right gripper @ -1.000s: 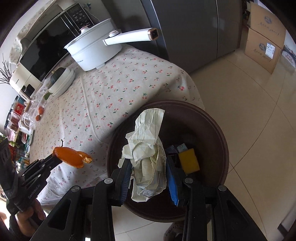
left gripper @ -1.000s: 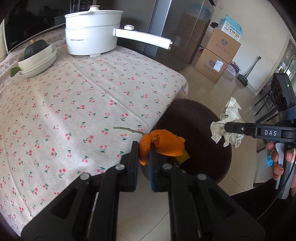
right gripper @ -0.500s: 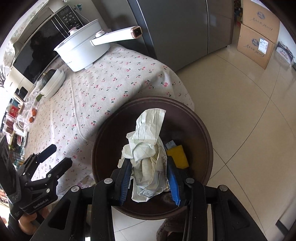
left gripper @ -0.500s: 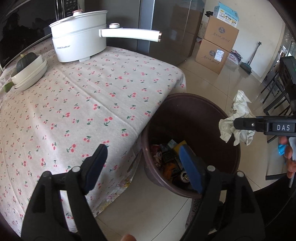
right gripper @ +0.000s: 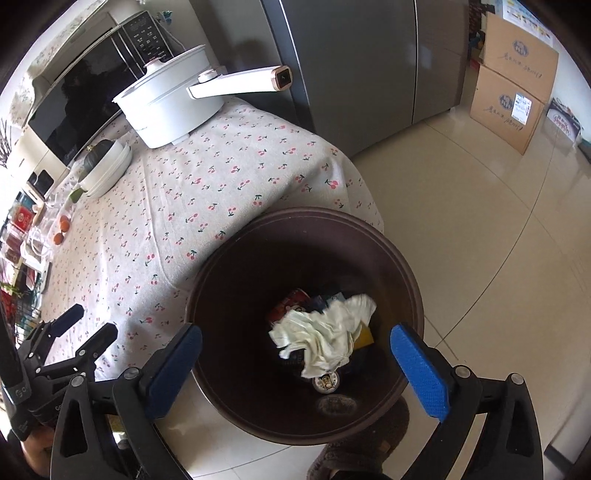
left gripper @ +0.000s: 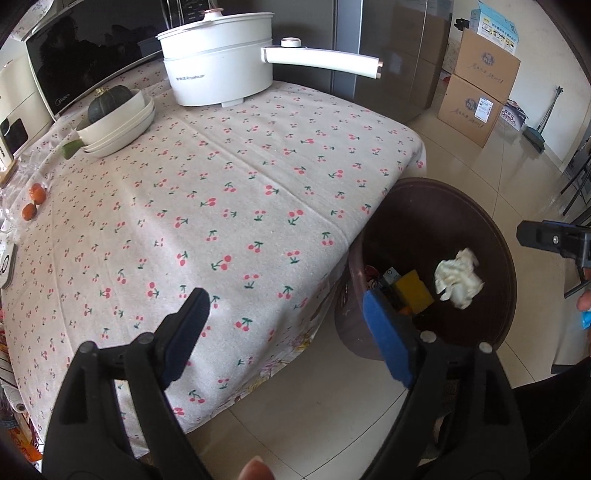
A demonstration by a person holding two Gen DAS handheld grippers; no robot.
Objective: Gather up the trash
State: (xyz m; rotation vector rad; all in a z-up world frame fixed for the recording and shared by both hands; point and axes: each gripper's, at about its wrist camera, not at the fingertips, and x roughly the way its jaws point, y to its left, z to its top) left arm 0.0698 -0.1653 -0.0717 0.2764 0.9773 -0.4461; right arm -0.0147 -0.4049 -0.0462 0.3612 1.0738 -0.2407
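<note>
the right gripper [right gripper: 295,339] hangs over the brown trash bin [right gripper: 406,266], jaws opening with nothing between its pads, and the crumpled white paper [right gripper: 325,339] lies loose inside on the other trash. the left gripper [left gripper: 284,317] is opening too and empty, above the tablecloth's [left gripper: 221,192] near edge just beside the bin.

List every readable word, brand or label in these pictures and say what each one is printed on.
"Royalstar": front of the white electric pot.
"Midea": lower corner of the microwave.
Cardboard boxes: script and shipping label too small to read.
Microwave keypad: blurred.
Left tongs: lettering cut off.
Can in the trash bin: unreadable.
</note>
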